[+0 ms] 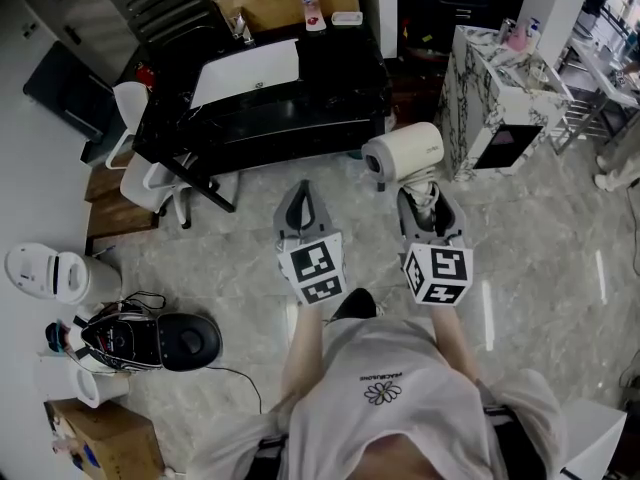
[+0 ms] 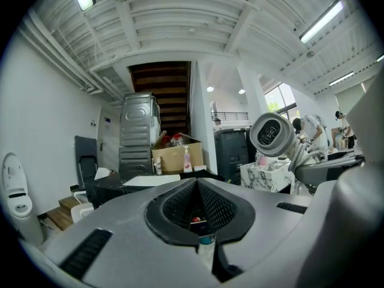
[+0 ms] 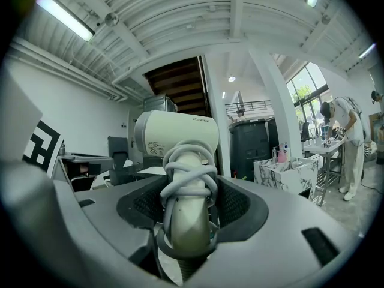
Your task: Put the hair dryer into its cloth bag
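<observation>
Starting with the right gripper view, the right hand-held gripper (image 3: 189,188) is seen closed on the handle of the hair dryer (image 3: 177,134), with both pads pressed against it. The grey cord (image 3: 186,161) is shown looped several times around that handle, and the cream barrel is seen lying crosswise above the jaws. From the head view only the barrel of the hair dryer (image 1: 410,150) and a little of the cord can be made out beyond the right hand-held gripper (image 1: 425,193); the grip itself is hidden there.

In the left gripper view the left hand-held gripper (image 2: 198,188) is shown fully closed, pad against pad, with nothing held. The round rear grille of the hair dryer (image 2: 273,134) is seen only there, up and to the right. In the head view the left hand-held gripper (image 1: 300,193) is held just beside the right one, apart from it, and both are pointed level.

The layout is given by the head view alone. The black tabletop (image 1: 300,108) lies ahead, and the dryer's barrel shows just off its near right corner. A marble-patterned cabinet (image 1: 490,88) stands to the right, and a white chair (image 1: 140,173) to the left. Bare marble floor (image 1: 540,258) is open to the right of the person.
</observation>
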